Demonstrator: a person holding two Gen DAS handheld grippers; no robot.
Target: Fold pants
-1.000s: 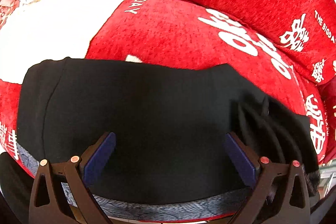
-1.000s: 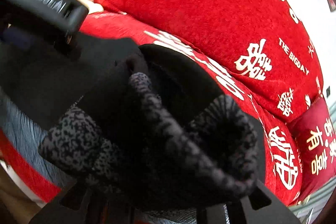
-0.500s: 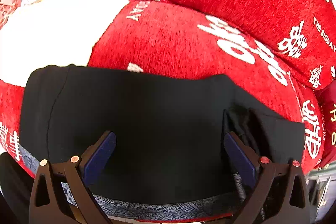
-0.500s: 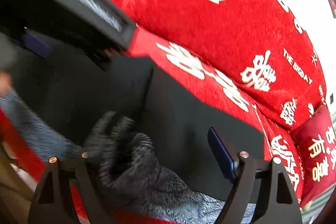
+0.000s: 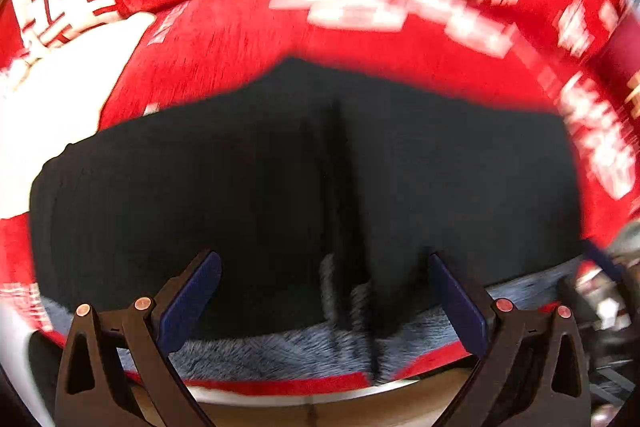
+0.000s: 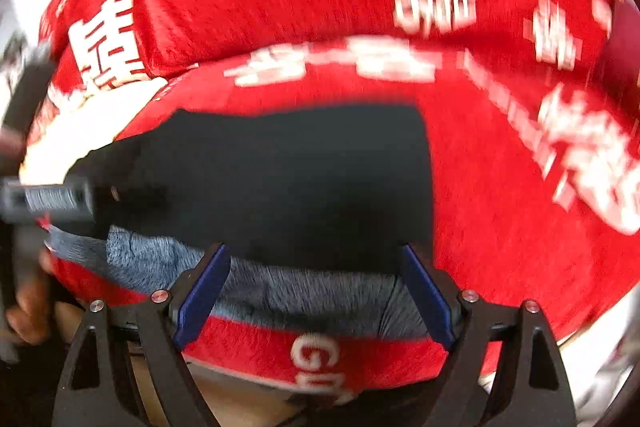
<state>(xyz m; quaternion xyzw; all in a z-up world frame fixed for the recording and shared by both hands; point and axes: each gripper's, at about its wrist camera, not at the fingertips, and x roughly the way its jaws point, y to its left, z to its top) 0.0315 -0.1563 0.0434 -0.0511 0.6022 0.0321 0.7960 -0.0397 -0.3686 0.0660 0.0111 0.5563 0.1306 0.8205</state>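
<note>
Right gripper [image 6: 316,291] let go, lifted — jaws wide above pants [image 6: 288,179]

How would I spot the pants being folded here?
Find the red cushion printed with big white characters. On its front part lies a flat black slab of cloth: the pants. Only they are black, with a fuzzy grey lining along the near edge.

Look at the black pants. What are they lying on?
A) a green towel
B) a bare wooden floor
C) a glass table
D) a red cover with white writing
D: the black pants lie flat on a red cover printed with white characters, seen in both wrist views.
</note>
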